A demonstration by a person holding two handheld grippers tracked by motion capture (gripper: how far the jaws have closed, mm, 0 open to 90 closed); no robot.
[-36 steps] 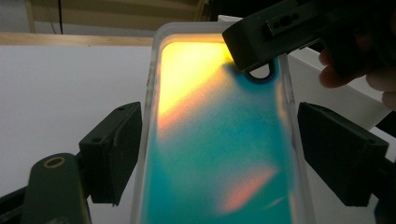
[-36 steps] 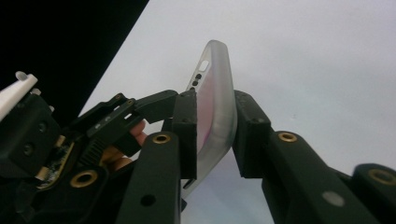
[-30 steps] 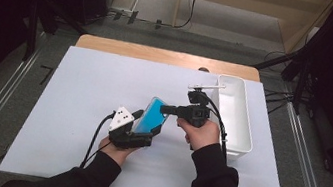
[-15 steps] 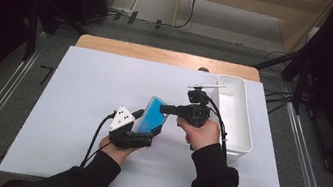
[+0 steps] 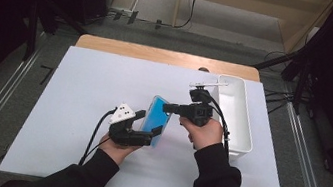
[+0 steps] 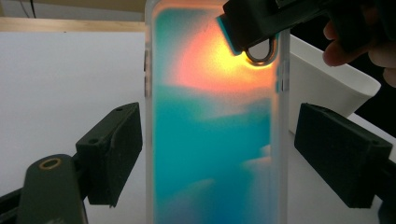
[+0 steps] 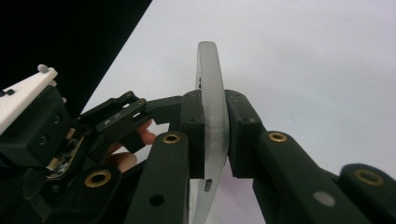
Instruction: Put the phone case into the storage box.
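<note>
White sheeting covers the counter [image 5: 76,109], with dark floor and stands around it and a white bin [image 5: 241,120] at the right edge. Held above the sheet between the 2 hands is a phone case [image 5: 155,122], clear-edged with a teal and orange back, tilted up on its long side near the middle of the counter, just left of the bin.

From the right, the right tool [image 5: 168,108] reaches in with its jaws pressed together on the case's far upper corner. Its own camera view shows both pads flat against the thin clear edge [image 7: 211,116], pinching the case by its thickness, so I judge that this grip carries the weight.

At the case's near end is the left tool [image 5: 149,124], coming in from the left; its jaws are spread, and the left gripper view shows a pad to each side of the case [image 6: 212,140] with a gap to the rim. That reads as a handover being set up: 1 tool steadies the case upright so the other can close across its width
</note>
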